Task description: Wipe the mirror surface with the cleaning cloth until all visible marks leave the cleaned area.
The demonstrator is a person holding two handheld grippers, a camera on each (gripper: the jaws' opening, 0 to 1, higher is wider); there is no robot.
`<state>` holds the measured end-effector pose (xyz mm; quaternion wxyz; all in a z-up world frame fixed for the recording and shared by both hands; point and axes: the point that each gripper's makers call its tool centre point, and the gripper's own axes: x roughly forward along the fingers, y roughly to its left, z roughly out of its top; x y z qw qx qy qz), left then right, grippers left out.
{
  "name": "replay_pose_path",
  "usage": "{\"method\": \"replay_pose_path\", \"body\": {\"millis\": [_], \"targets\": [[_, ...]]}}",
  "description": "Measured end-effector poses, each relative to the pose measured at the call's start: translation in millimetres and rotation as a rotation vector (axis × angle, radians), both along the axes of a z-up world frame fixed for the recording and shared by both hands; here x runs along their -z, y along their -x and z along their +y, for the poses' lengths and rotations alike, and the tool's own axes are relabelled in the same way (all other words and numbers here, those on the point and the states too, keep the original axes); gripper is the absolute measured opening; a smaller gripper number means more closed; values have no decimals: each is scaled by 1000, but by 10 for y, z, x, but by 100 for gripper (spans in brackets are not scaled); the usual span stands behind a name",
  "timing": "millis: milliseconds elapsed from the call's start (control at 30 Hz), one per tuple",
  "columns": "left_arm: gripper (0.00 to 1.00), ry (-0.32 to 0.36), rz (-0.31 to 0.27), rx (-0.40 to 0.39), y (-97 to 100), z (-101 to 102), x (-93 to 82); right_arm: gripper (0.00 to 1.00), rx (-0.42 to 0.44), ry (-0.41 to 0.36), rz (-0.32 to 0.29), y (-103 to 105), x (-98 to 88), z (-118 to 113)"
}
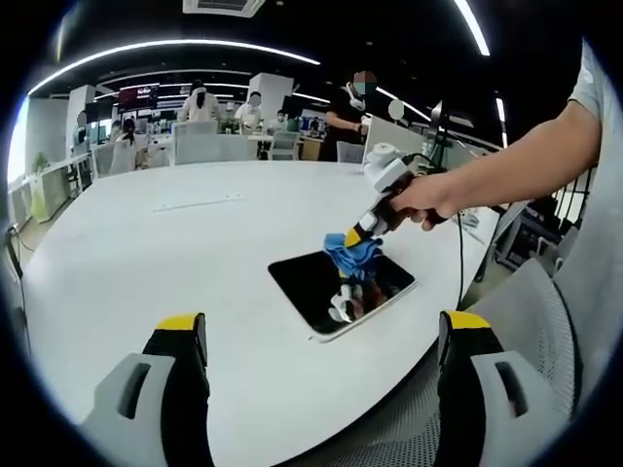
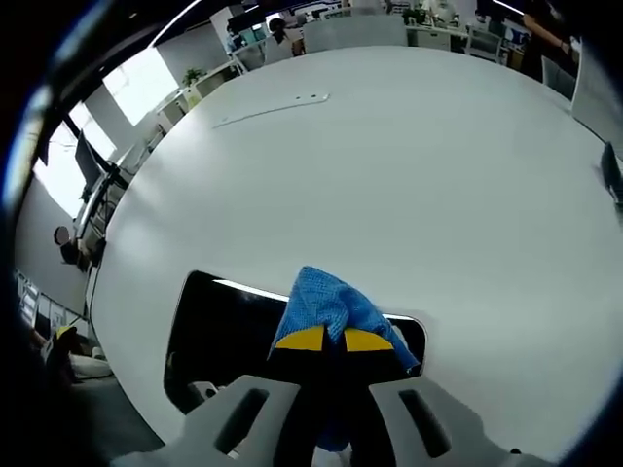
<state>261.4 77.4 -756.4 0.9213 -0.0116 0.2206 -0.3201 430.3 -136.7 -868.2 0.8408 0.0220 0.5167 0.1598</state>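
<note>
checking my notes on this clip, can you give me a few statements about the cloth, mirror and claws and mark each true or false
1. The right claw is shut on the blue cloth. True.
2. The cloth is lying on the bare table, away from the mirror. False: it is pressed onto the mirror surface.
3. The left claw is open and holds nothing. True.
4. The mirror stands upright against a wall. False: it lies flat on the white table, near its edge.
5. The left claw is pressing down on the mirror. False: it hangs short of the mirror, apart from it.
</note>
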Motion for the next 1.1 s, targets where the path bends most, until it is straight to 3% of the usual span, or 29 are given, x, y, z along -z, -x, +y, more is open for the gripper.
{"method": "replay_pose_path", "body": {"millis": [733, 1100], "targets": [[98, -14, 5, -2, 3, 5, 19, 0, 13, 39, -14, 60, -11, -32], [98, -20, -19, -27, -13, 40, -6, 0, 33, 20, -5, 280, -12, -23]]}}
